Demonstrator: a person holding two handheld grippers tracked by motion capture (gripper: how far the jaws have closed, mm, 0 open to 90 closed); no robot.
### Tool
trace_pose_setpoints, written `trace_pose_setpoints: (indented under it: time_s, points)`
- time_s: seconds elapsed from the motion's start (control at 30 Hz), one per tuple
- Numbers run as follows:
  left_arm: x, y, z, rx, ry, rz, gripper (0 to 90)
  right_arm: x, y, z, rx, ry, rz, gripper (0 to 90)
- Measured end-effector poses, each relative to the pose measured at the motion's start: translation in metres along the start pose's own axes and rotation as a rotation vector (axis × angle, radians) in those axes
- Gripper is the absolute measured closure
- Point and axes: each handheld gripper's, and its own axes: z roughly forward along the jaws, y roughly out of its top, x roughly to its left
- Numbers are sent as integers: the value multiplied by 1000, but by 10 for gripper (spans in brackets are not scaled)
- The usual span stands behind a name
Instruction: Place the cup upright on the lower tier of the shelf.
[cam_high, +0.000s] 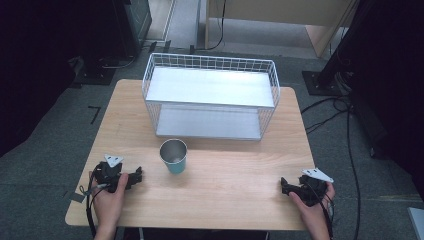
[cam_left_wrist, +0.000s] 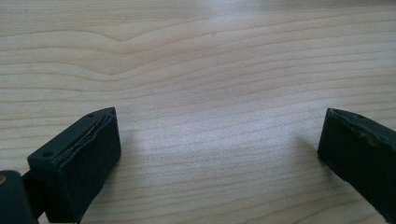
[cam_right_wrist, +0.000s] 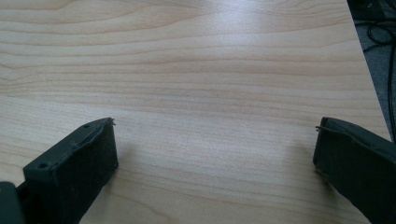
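A lab or test room: a lone wooden tabletop (cam_high: 225, 200) stands on grey carpet (cam_high: 45, 165), ringed by black equipment stands (cam_high: 345, 55) and loose cables (cam_high: 330, 112) across the floor.

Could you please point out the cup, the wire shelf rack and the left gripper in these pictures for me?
cup (cam_high: 174, 161): high view, on its teal outer wall.
wire shelf rack (cam_high: 210, 86): high view, on its upper shelf.
left gripper (cam_high: 138, 176): high view, between its open jaw tips.
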Motion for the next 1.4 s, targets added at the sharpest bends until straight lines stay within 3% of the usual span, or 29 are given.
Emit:
trace_pose_setpoints:
  time_s: [0.2, 0.37, 0.67, 1.07, 1.4]
  points:
    - [3, -2, -3, 4, -20, 16, 0, 0, 0, 0, 0, 0, 0, 0]
    - [-1, -3, -10, -42, -49, 15, 0, 0, 0, 0, 1, 0, -1, 0]
    - [-29, 1, -27, -115, -138, 96, 0, 0, 0, 0, 0, 0, 0, 0]
    - [-50, 5, -40, -160, -236, 141, 0, 0, 0, 0, 0, 0, -1, 0]
    - [-71, 7, -39, -179, -318, 186, 0, 0, 0, 0, 0, 0, -1, 0]
